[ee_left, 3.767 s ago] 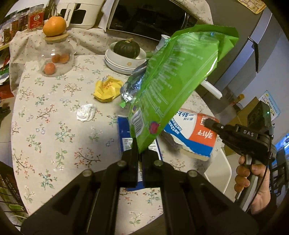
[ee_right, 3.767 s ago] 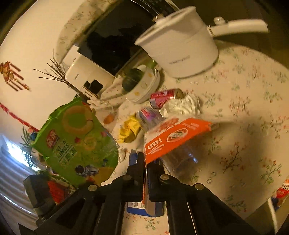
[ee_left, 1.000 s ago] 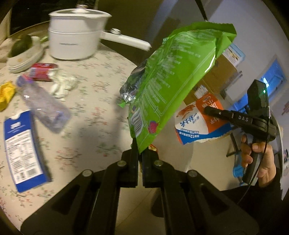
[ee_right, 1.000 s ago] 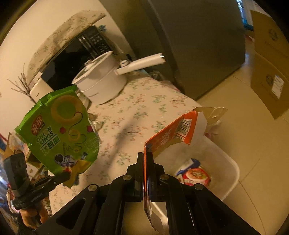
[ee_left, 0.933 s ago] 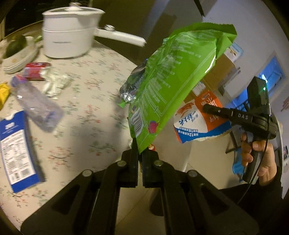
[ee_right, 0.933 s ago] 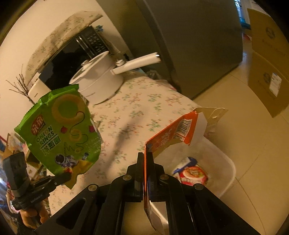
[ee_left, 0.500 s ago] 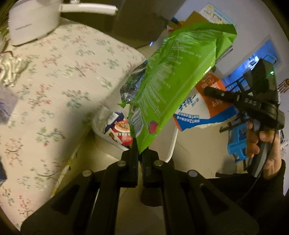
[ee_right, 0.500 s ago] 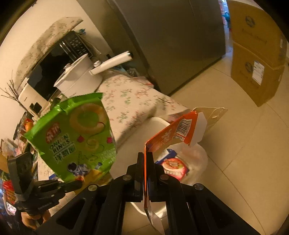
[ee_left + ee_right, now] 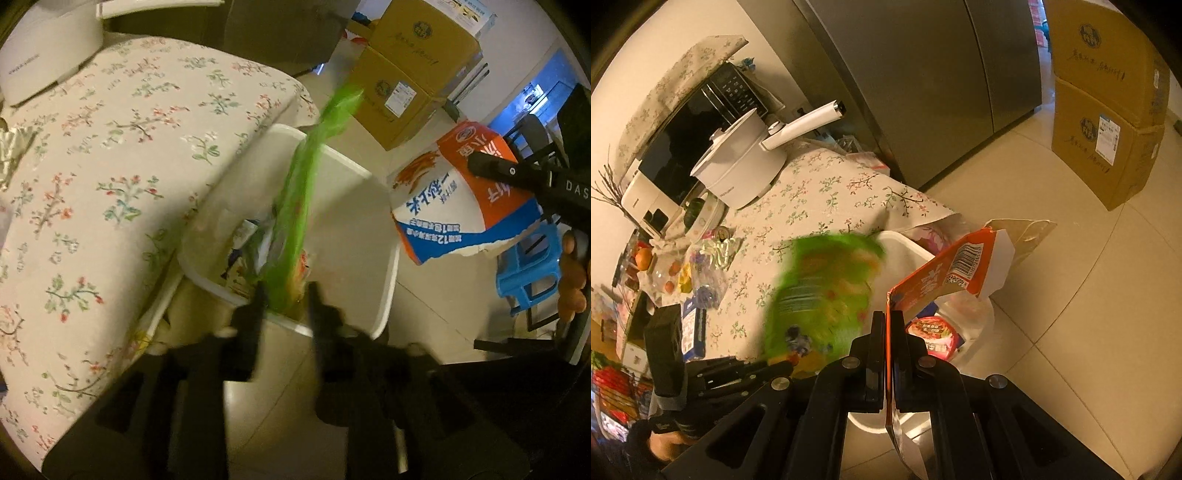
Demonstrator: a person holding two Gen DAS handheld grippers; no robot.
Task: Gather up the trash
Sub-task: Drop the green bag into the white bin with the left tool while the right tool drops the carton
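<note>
My left gripper [image 9: 284, 295] is open above the white trash bin [image 9: 388, 280]. The green snack bag [image 9: 303, 199] is blurred and falling between its fingers into the bin; it also shows in the right wrist view [image 9: 827, 291]. My right gripper [image 9: 888, 325] is shut on the orange, white and blue milk carton [image 9: 945, 273], held over the bin [image 9: 912, 243]; the carton also shows in the left wrist view [image 9: 458, 199]. Other trash, including a red cup lid [image 9: 934, 332], lies in the bin.
The floral-cloth table [image 9: 110, 177] stands left of the bin, with a white pot [image 9: 738, 173], a plastic bottle [image 9: 705, 280], a blue carton [image 9: 692, 328] and foil [image 9: 720, 247]. Cardboard boxes [image 9: 1108, 110], a grey fridge [image 9: 923, 74] and a blue stool [image 9: 528, 266] stand around.
My left gripper has opened and let go of the green snack bag, which is dropping into the bin. Both grippers have swung from the table to over the bin.
</note>
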